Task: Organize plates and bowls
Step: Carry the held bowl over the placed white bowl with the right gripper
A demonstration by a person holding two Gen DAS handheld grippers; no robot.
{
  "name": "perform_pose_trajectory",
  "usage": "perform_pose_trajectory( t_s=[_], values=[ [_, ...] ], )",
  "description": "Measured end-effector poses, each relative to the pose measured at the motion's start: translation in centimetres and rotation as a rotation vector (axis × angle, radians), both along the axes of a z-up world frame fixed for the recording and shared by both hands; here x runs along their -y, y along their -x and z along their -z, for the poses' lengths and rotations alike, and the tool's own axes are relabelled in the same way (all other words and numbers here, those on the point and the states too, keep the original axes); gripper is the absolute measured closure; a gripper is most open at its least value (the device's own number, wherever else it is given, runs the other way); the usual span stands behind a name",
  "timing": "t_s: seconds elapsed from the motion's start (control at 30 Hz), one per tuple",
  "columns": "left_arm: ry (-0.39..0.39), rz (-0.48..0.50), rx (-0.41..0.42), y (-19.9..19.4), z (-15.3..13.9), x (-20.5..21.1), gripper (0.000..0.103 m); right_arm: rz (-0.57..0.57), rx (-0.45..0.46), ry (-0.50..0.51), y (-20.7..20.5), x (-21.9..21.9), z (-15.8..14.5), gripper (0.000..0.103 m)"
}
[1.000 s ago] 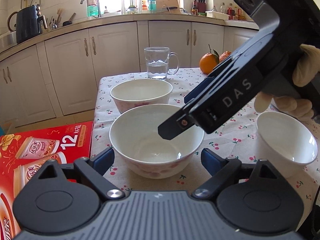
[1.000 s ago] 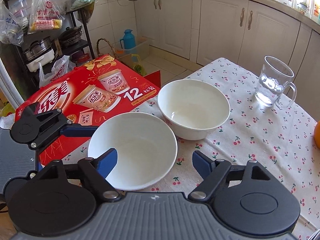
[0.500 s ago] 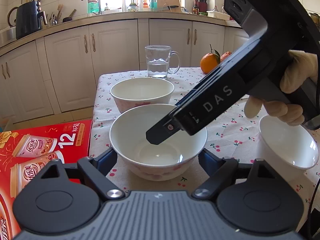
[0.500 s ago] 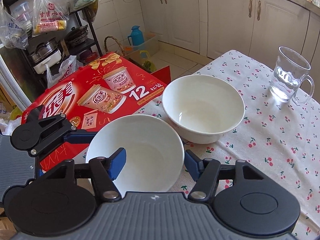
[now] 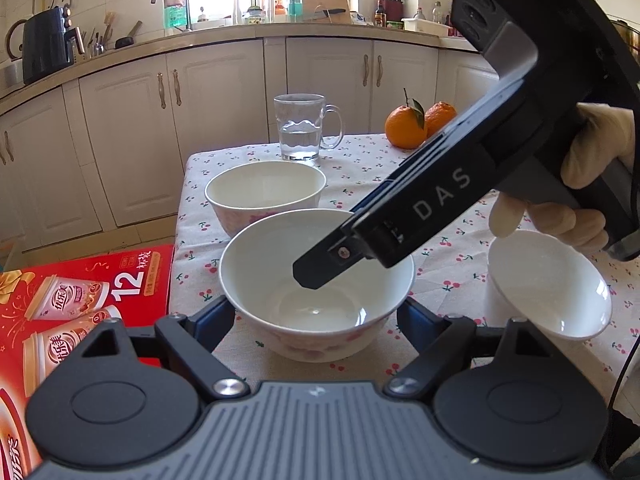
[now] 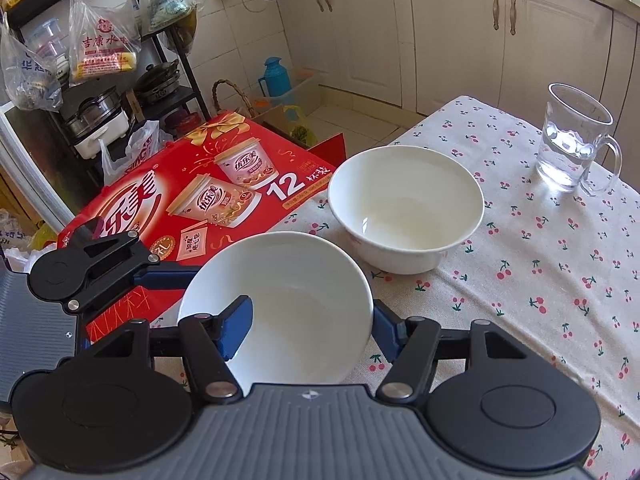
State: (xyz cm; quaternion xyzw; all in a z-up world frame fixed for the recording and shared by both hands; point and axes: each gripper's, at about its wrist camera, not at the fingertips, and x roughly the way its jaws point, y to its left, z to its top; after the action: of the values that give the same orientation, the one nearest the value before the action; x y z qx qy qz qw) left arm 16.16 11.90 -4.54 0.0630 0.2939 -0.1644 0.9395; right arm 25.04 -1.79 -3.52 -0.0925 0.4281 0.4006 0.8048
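At desk's left edge: near bowl, between left hand-held gripper's wide jaws; right hand-held gripper straddles its rim, unclamped. Far bowl, small bowl unstacked; nothing organized.

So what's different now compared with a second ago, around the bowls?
The right gripper came down over the near bowl, one finger inside the rim and one outside. The left gripper edged closer, its jaws flanking that bowl. The far bowl, small bowl and mug stayed put.
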Motion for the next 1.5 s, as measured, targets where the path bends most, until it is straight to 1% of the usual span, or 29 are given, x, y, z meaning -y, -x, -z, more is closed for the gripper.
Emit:
perform_pose_trajectory(
  t_s=[0.37,0.63,0.73,0.83,0.93,1.0,1.1,1.17,1.3,1.4,1.5],
  values=[
    [0.009,0.047,0.012,2.9,-2.1,2.3,0.015,0.009,0.04,-0.033,3.7,3.4,-2.5,0.034],
    [-0.007,0.082,0.031,4.9,-3.4,4.8,0.015,0.023,0.07,-0.052,6.4,6.4,-3.8,0.034],
    [-0.022,0.093,0.05,5.5,-3.8,5.8,0.015,0.033,0.084,-0.061,7.3,7.7,-4.2,0.034],
    [-0.008,0.108,0.04,5.7,-4.0,6.6,0.015,0.048,0.094,-0.073,8.1,8.9,-4.7,0.034],
    [-0.006,0.098,0.027,5.5,-3.9,7.2,0.015,0.072,0.095,-0.062,8.3,9.4,-4.7,0.034],
    [-0.005,0.095,0.025,5.6,-3.8,7.6,0.015,0.092,0.1,-0.084,8.4,9.9,-4.8,0.033],
    [0.0,0.112,0.022,5.7,-3.9,8.1,0.015,0.099,0.101,-0.098,8.7,10.7,-4.9,0.033],
    [0.006,0.126,0.017,5.8,-3.8,8.6,0.015,0.104,0.102,-0.085,8.9,11.3,-4.7,0.033],
    [-0.006,0.157,0.02,5.9,-3.7,9.9,0.015,0.135,0.101,-0.081,9.5,12.6,-4.4,0.033],
    [0.01,0.181,-0.002,5.7,-3.4,10.5,0.015,0.16,0.092,-0.085,9.8,13.7,-4.1,0.033],
    [0.009,0.196,-0.011,5.8,-3.0,11.1,0.015,0.175,0.087,-0.074,10.2,14.5,-3.7,0.033]
  ],
)
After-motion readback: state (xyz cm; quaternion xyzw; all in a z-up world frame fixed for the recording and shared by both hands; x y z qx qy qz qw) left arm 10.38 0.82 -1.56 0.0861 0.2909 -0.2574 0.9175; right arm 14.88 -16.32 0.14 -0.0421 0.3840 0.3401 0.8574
